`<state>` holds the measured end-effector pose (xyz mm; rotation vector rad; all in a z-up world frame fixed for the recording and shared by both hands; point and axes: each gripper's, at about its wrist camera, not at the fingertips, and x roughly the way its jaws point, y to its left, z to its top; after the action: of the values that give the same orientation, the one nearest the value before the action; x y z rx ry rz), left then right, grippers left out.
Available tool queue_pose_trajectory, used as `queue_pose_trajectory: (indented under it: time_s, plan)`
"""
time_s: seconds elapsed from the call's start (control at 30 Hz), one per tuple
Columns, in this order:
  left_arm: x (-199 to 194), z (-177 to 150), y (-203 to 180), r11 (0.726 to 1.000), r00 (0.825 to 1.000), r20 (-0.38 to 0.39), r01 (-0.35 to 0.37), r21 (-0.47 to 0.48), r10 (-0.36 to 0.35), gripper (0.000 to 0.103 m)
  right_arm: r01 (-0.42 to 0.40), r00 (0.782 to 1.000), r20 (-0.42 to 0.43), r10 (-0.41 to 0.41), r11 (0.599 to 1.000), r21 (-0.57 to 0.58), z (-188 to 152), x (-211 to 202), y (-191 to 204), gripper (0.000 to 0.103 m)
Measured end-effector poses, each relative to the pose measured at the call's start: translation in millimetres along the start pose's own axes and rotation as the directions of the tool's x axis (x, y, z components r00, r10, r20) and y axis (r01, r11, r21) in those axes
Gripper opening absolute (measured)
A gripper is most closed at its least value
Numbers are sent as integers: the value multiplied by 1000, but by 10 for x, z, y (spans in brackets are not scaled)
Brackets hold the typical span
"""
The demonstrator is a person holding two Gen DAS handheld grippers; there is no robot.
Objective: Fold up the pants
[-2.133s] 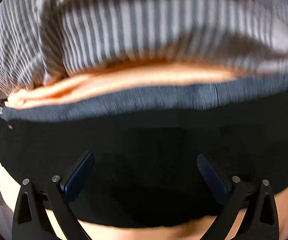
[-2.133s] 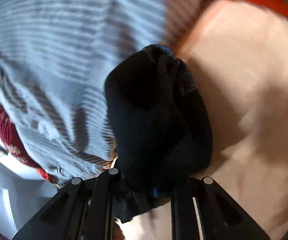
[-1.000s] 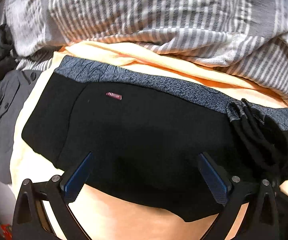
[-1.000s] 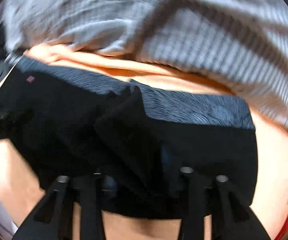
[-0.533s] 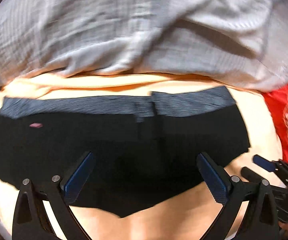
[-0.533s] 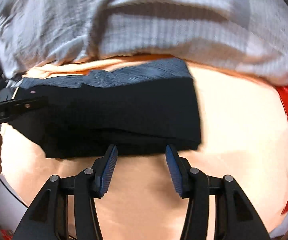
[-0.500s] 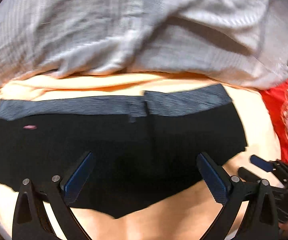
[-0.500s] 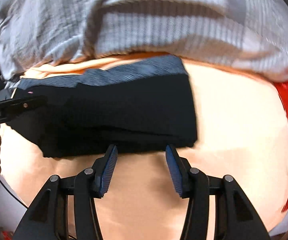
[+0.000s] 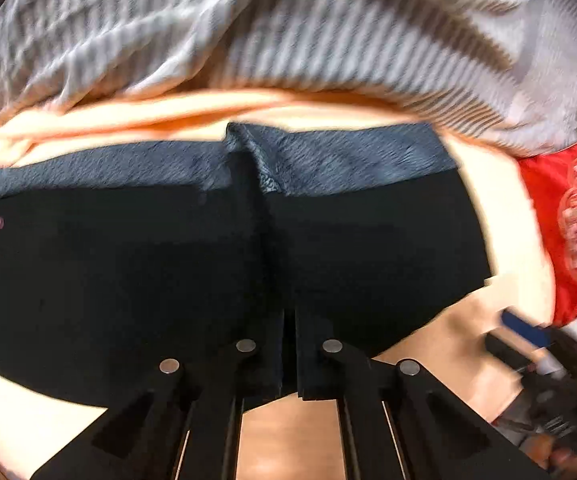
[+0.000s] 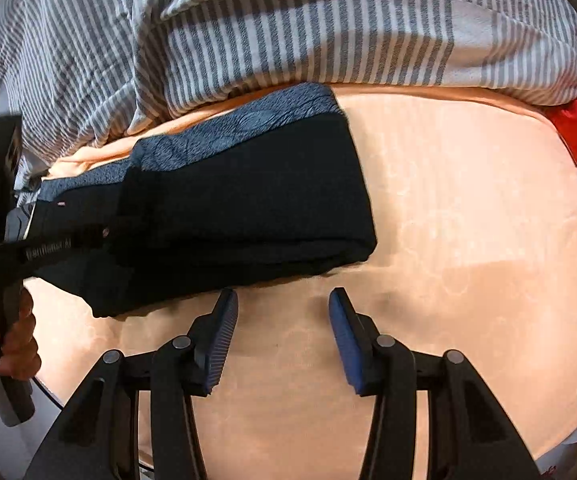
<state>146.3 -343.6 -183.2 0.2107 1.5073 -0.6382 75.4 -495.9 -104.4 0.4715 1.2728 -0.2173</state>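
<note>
On a bed with a peach sheet [image 10: 468, 208], the left gripper [image 9: 289, 354] has just snapped shut, its tips over the near edge of the black pants [image 9: 128, 272]. The right gripper [image 10: 282, 332] is half open and empty. The folded pants lie long from left to right, just past it on the far left.

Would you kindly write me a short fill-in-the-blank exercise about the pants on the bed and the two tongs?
1. The black pants have a waistband coloured ____.
2. They lie on a bedsheet coloured ____.
3. The right tongs hover with jaws ____ over bare sheet, holding nothing.
4. The left tongs have just been closing and are now ____ at the pants' near edge.

Missing words: grey; peach; open; shut
</note>
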Motion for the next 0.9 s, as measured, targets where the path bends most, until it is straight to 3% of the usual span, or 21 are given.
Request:
queue_pose_trajectory:
  time_s: [0.07, 0.2, 0.23, 0.3, 0.33, 0.37, 0.6, 0.67, 0.73, 0.8, 0.9]
  plan:
    - [109, -67, 131, 999, 999, -33, 9, -46, -11, 5, -4, 1000, -7, 4, 1000, 1, -1, 3, -20, 51]
    - [117, -112, 30, 999, 1000, -1, -29, -16, 29, 6, -9, 1000, -13, 9, 1000, 8, -17, 8, -61, 52]
    - [85, -135, -15, 998, 998, 3, -66, -6, 66, 11, -10, 1000, -13, 10, 1000, 12, -26, 8, -72, 52]
    - [6, -164, -52, 993, 993, 2, -120, 3, 120, 32, -12, 1000, -19, 13, 1000, 25, -34, 11, -111, 52]
    - [-46, -172, -59, 991, 991, 16, -133, 0, 133, 52, -13, 1000, -18, 14, 999, 31, -30, 2, -131, 52]
    - [-133, -180, -54, 990, 989, 40, -140, -8, 140, 61, -13, 1000, -14, 14, 999, 33, -25, -12, -144, 52]
    - [-419, 131, -179, 992, 980, 155, -128, -5, 127, 61, -11, 999, 34, 10, 999, 37, 180, -91, -202, 50]
    - [-313, 295, -290, 995, 981, 162, -104, -3, 103, 61, -27, 999, 34, 25, 998, 51, 271, -59, -217, 34]
    - [-130, 412, -358, 994, 983, 150, -107, -10, 107, 61, -38, 999, 39, 36, 997, 71, 359, -20, -235, 34]
    - [89, 450, -342, 987, 979, 126, -156, -27, 158, 61, -44, 998, 43, 41, 996, 79, 445, 42, -239, 34]
    - [375, 421, -111, 974, 976, 47, -209, -87, 213, 62, -76, 997, 8, 75, 992, 103, 505, 226, -246, 34]
